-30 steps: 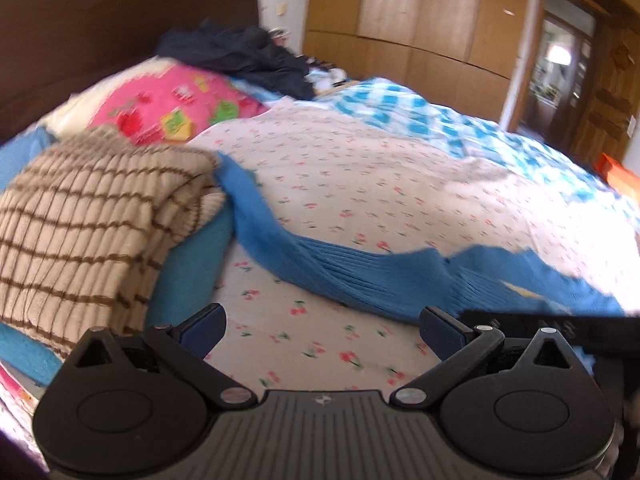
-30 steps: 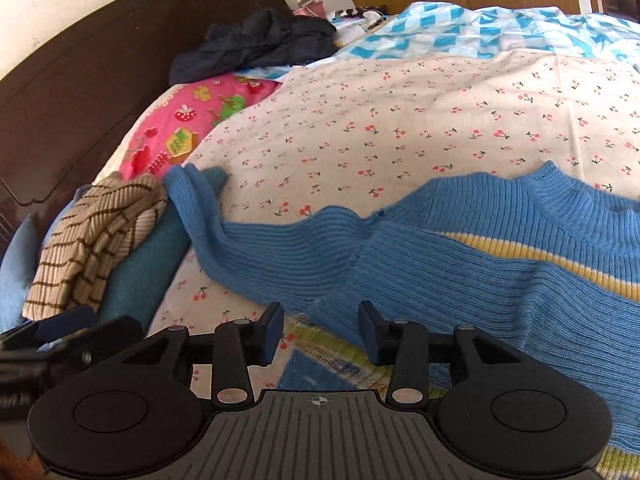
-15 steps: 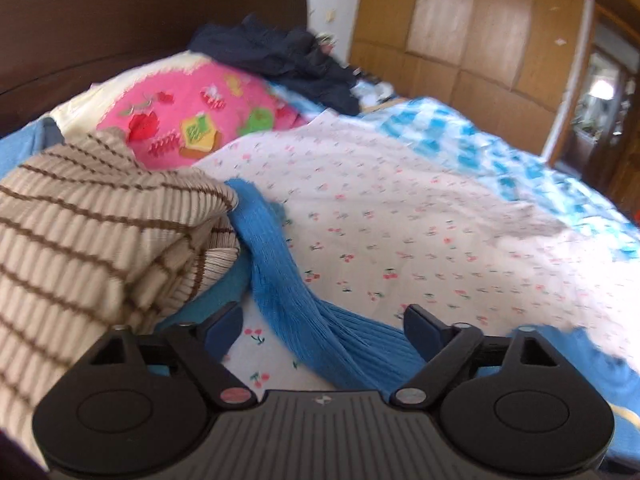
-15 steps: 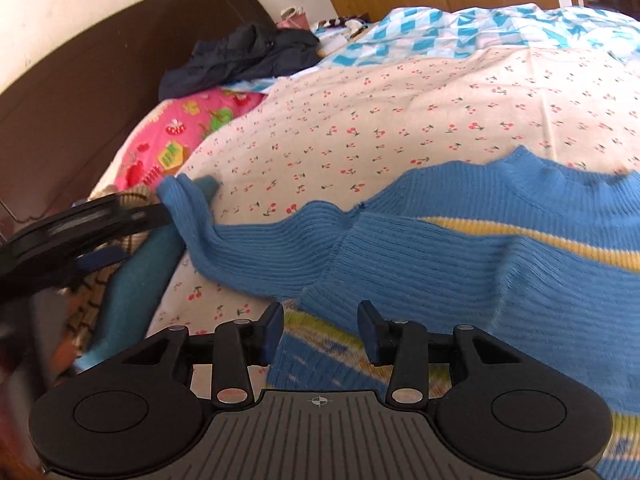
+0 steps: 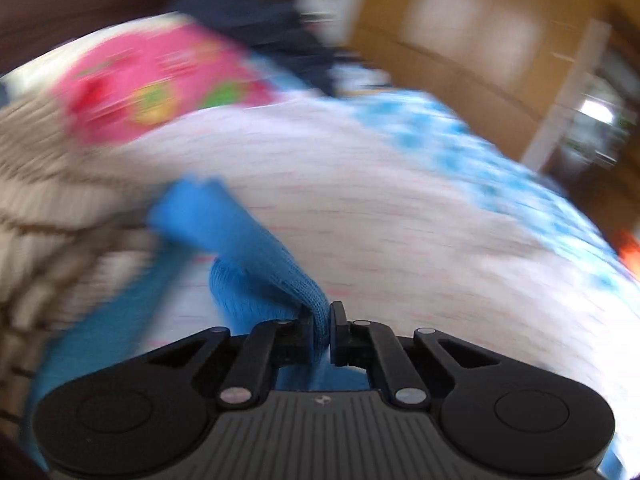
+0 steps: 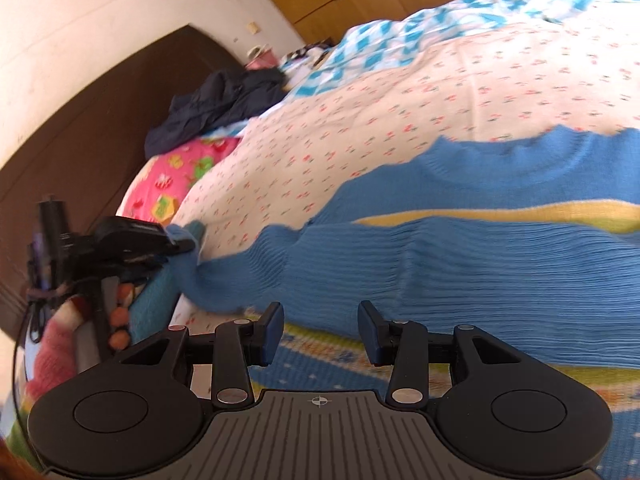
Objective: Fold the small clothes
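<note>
Left gripper (image 5: 321,330): matte black body, ribbed grey plate at centre with a small pale logo. Either side of the plate, a rounded black lobe with a shallow circular recess. Black link arms run forward from the plate, pinned by silver rivets.

Right gripper (image 6: 320,330): same black build, ribbed plate marked with a crosshair. Blue pads (image 6: 273,334) face the jaws ahead of the plate.

Seen from the right wrist, the left gripper's black handle carries a dark cable.

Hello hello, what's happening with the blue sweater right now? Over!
Left gripper shut on blue sweater sleeve. Right gripper open, empty, over sweater's lower edge. Striped knit pile beside the sleeve.
</note>
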The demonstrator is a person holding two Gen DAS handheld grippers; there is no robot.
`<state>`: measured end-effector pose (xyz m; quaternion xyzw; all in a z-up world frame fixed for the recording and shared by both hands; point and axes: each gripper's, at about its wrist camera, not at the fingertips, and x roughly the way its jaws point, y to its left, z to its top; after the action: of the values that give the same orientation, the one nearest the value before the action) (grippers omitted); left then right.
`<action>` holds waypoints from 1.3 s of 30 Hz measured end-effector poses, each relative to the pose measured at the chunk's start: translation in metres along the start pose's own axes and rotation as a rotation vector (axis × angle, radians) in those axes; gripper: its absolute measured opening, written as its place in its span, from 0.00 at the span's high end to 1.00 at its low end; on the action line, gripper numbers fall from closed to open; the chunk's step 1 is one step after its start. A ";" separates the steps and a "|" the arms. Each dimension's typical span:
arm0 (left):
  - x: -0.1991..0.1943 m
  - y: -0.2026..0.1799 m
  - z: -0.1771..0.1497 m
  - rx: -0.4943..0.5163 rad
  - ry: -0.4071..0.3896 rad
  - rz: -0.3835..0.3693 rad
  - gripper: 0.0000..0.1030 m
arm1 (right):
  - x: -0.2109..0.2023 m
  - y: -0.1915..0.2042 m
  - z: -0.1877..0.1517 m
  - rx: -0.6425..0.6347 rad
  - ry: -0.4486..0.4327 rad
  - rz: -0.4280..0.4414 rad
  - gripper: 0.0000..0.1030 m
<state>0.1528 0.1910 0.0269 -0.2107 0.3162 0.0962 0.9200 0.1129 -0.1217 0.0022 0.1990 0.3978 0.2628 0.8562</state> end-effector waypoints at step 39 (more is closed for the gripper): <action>-0.091 -0.126 -0.171 0.713 0.357 -0.754 0.68 | -0.093 -0.027 0.011 0.259 -0.044 -0.375 0.44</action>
<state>0.0285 -0.0025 0.0029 0.0025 0.3832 -0.3905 0.8370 0.0784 -0.2012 0.0475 0.2355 0.4396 0.0412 0.8658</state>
